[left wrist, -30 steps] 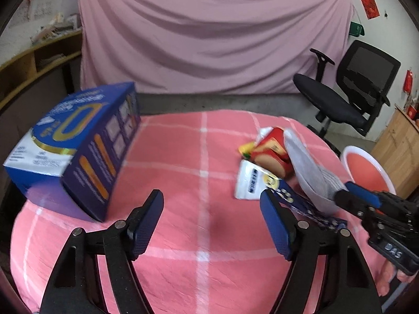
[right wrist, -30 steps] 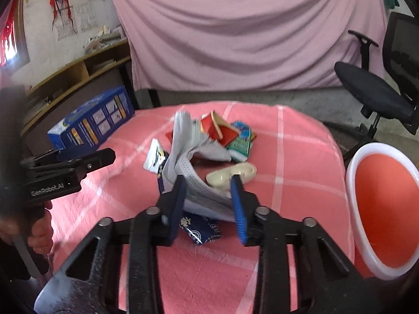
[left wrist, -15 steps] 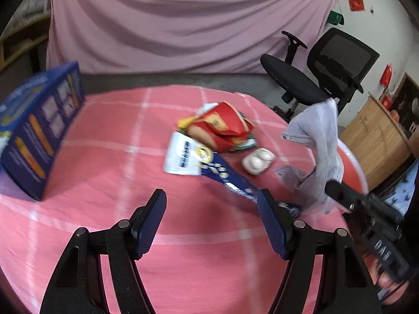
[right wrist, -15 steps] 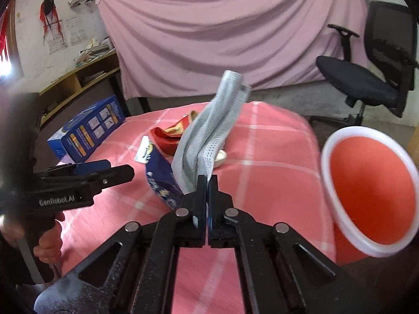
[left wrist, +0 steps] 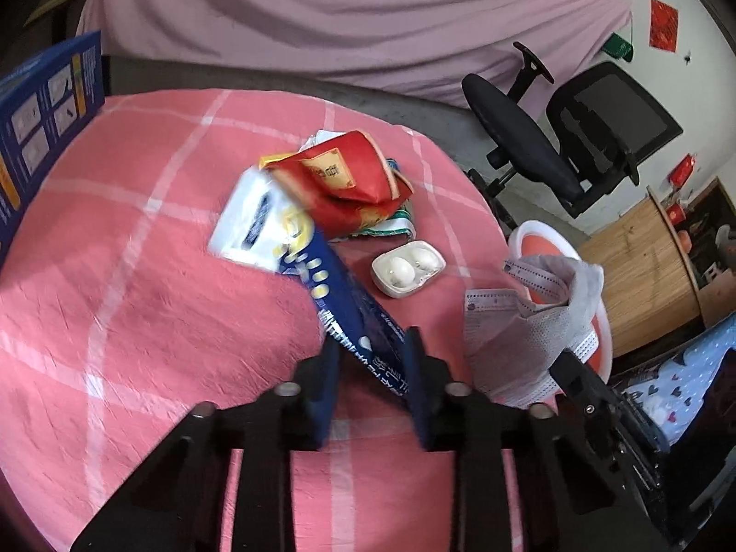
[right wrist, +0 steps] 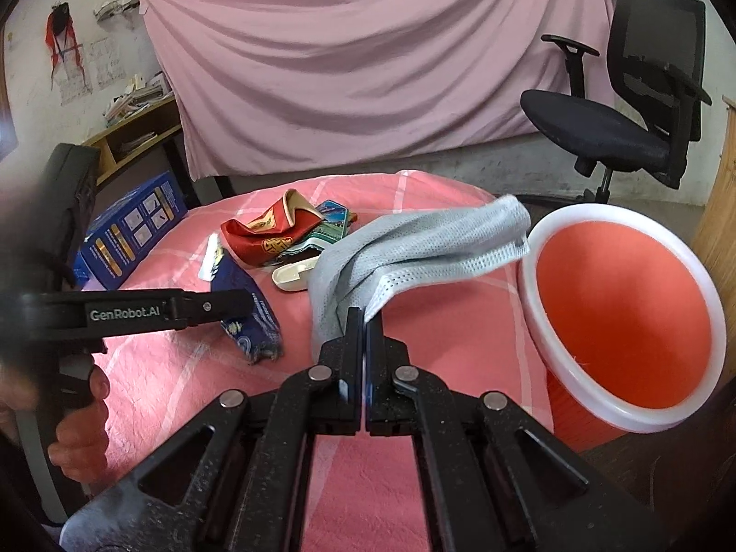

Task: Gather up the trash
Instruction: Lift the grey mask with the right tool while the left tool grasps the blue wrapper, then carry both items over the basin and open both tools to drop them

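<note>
The right gripper (right wrist: 363, 322) is clamped tight on a grey face mask (right wrist: 414, 239), which lifts clear of the bench (right wrist: 460, 336) and flops to the right, its free end reaching the white rim of the red bin (right wrist: 621, 322) that stands just beside the bench edge. In the left wrist view the same mask (left wrist: 529, 322) hangs in front of the bin (left wrist: 552, 241), with the right gripper's black body low at the right edge. The left gripper (left wrist: 370, 359) has just been closing, and a long blue wrapper (left wrist: 349, 308) lies between its fingers; the pads sit close on both sides of it, but whether they press it yet I cannot tell. The wrapper's far end is white and yellow and rests on the pink checked cloth. Just beyond it lies a heap of trash: a red packet (left wrist: 349, 184) on top of a green-edged packet (left wrist: 391, 225), and beside them a small white plastic tray (left wrist: 407, 269) with two round hollows. A large blue box (left wrist: 41, 129) stands at the far left of the bench. Behind the bench hangs a pink curtain (right wrist: 368, 69), and a black office chair (right wrist: 644, 92) stands to the right. A hand (right wrist: 78, 423) grips the left gripper's handle.
</note>
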